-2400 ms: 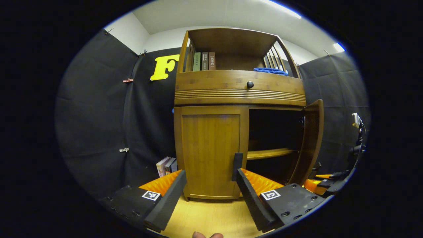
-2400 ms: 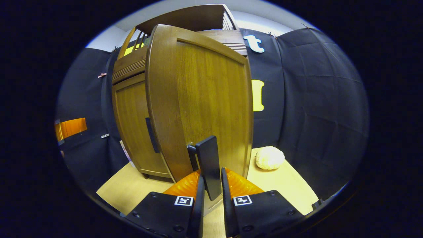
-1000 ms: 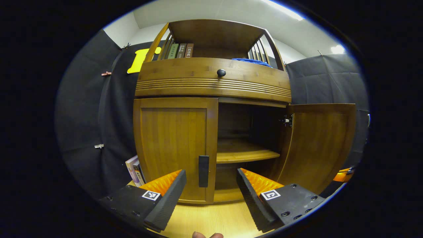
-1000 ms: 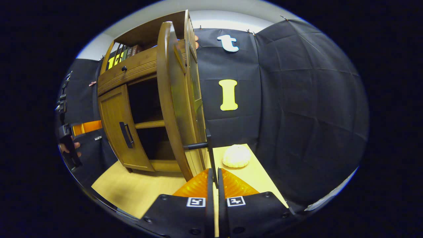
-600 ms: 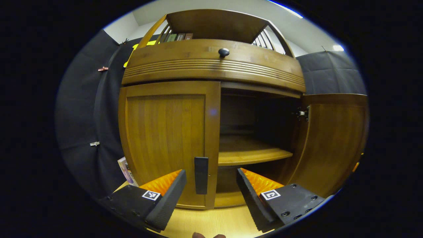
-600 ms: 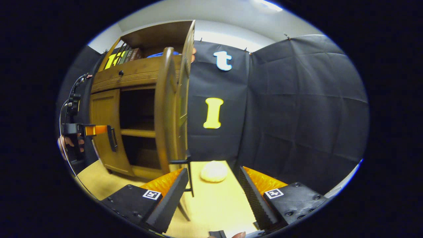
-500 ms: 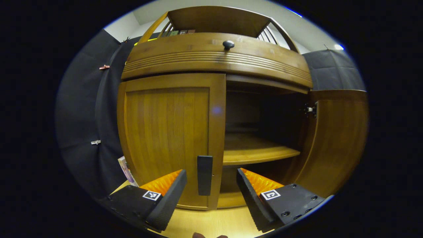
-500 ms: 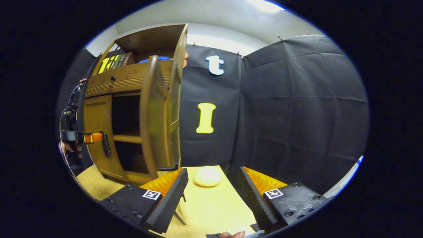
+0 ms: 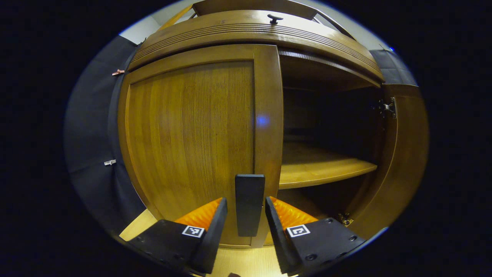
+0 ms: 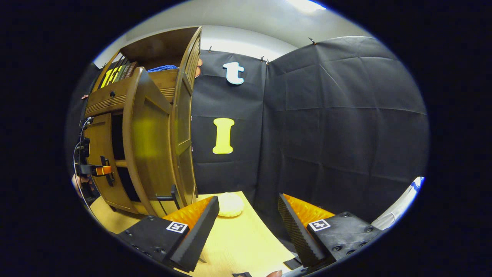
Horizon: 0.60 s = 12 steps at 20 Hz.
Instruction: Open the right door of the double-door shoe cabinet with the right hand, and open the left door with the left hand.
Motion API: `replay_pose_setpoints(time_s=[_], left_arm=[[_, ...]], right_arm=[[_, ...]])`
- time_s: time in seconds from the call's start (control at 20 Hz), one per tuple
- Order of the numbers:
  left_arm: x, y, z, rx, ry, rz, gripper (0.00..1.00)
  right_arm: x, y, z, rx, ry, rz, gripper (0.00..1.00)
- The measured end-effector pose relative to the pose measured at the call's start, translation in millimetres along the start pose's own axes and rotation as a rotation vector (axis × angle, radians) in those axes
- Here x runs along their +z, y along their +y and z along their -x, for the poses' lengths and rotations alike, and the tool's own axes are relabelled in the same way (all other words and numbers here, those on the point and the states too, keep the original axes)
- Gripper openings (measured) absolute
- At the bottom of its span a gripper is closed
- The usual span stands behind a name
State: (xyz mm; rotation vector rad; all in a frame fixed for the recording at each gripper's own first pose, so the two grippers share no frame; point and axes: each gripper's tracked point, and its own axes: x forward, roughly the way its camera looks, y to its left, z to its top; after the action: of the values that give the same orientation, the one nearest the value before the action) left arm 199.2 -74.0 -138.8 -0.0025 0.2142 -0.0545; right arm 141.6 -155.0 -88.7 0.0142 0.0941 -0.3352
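While right door [image 10: 148, 142] stands open: left door [image 9: 192, 138] closed
Left gripper [image 9: 246, 227]: fingers flank handle [image 9: 249, 204], gaps visible
Right gripper [image 10: 248, 223]: open over table [image 10: 246, 242], 12 o'clock clear

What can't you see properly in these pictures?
- Left gripper view: the lower end of the left door's handle sits between the left gripper fingers; whether they touch it is unclear.
- Left gripper view: the back of the cabinet is too dark to make out.
- Right gripper view: the open right door hides most of the cabinet's inside.
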Motion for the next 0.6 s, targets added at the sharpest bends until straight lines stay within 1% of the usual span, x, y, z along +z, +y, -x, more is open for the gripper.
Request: replay_pose_setpoints(time_s=[0.05, 0.2, 0.4, 0.45, 0.5, 0.55, 0.6], left_arm=[[0.1, -1.1, -2.3, -0.003, -0.002, 0.000, 0.59], [0.6, -1.2, -5.5, 0.008, -0.006, -0.002, 0.37], [-1.4, -0.8, -1.0, -0.012, 0.005, 0.010, 0.34], [-3.4, -0.3, 2.0, -0.015, 0.008, 0.013, 0.32], [-3.7, 0.5, 7.0, -0.016, 0.007, 0.014, 0.34], [-4.6, 0.8, 13.9, -0.017, 0.004, 0.012, 0.33], [-6.4, 2.7, 21.0, -0.018, 0.003, 0.011, 0.33]], right_arm=[[2.9, -2.3, 0.8, -0.006, -0.005, -0.003, 0.98], [8.7, -2.3, 4.0, -0.006, -0.008, -0.012, 0.98], [13.0, 0.6, 10.0, -0.005, -0.011, -0.002, 0.98], [15.9, 3.3, 12.2, -0.005, -0.017, 0.000, 1.00], [18.4, 5.8, 15.0, -0.005, -0.022, 0.003, 0.98], [20.9, 8.1, 19.0, -0.001, -0.027, 0.004, 1.00], [23.9, 11.6, 23.8, 0.005, -0.033, 0.003, 0.98]])
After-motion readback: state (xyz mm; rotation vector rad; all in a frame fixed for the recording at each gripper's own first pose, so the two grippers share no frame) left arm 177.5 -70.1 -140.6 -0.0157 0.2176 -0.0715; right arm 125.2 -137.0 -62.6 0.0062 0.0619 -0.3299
